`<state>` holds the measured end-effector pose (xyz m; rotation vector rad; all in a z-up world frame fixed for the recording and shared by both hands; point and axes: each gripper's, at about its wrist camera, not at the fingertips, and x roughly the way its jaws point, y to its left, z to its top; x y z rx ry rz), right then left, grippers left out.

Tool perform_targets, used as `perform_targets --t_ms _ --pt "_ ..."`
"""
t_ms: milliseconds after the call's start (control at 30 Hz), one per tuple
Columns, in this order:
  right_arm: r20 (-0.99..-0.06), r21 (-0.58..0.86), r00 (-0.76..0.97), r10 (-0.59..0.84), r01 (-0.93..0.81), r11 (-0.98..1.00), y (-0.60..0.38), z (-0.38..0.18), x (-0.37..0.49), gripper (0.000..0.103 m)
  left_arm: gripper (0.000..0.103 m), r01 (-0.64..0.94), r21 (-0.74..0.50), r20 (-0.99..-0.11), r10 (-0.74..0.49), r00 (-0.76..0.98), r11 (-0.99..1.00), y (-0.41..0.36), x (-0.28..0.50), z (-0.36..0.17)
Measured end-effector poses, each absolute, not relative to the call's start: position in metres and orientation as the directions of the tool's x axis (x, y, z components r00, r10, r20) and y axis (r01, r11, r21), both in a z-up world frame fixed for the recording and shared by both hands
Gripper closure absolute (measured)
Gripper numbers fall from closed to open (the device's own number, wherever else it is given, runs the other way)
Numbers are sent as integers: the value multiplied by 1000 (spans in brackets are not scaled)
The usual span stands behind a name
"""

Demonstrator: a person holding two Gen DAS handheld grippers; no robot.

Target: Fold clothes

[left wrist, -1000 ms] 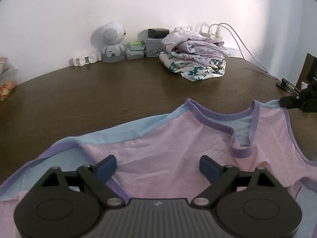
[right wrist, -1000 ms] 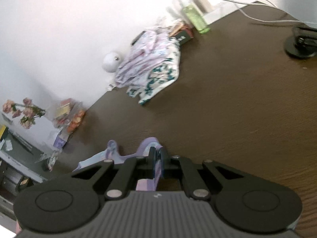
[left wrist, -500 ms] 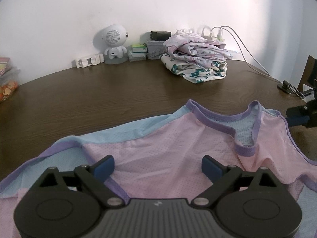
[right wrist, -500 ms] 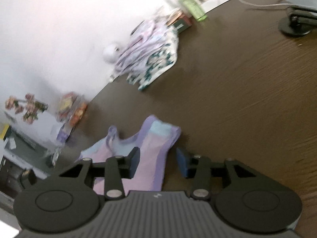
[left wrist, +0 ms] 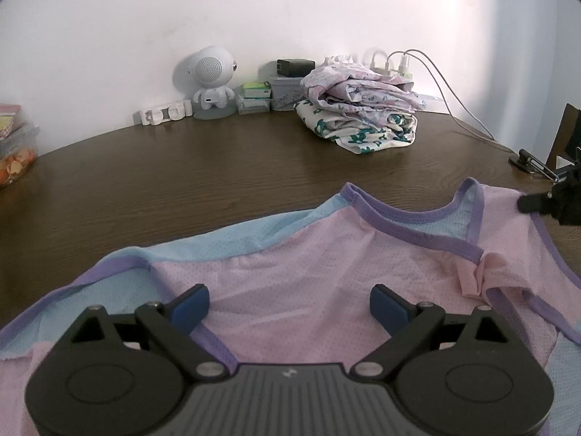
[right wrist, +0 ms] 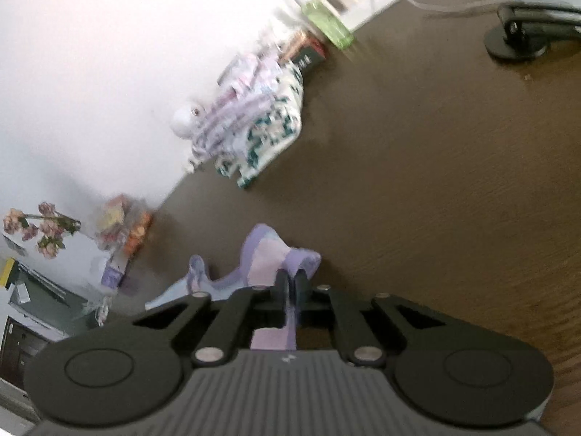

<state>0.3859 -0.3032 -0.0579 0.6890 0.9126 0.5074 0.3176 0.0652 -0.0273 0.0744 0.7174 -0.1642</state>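
The pink vest point(left wrist: 319, 265) lies spread on the tabletop point(left wrist: 181, 181). The right gripper point(right wrist: 290, 283) has released and re-closed: its jaws have just been closing and now pinch the purple-trimmed shoulder strap point(right wrist: 279, 254). The left gripper point(left wrist: 288, 303) hovers over the garment's body, jaws wide and empty. The re-grip suggests the strap is ready for folding inward

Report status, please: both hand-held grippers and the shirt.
Left hand-held gripper open above pink shirt. Right hand-held gripper just closed, pinching its shoulder strap. Nothing in the way.
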Motion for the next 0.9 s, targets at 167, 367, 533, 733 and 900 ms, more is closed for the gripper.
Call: perform_targets --t_ms 167,367,533,733,900 --pt "-554 601 601 576 -191 776 -304 -29 379 71 8 178 11 -659 -126 742 984 66 318 -27" --pt "-655 280 569 497 -427 860 -237 -7 394 71 7 181 11 -660 -129 740 983 66 317 -27" --pt "-732 168 514 447 -500 849 -197 -12 413 81 7 185 11 -658 -132 741 983 65 315 -27" --pt "-713 219 548 438 -420 881 -212 -13 428 103 7 192 12 -655 -138 743 981 66 314 -28" --pt "-681 313 532 503 -409 857 -230 -14 434 93 6 193 12 -654 -138 744 981 65 313 -27"
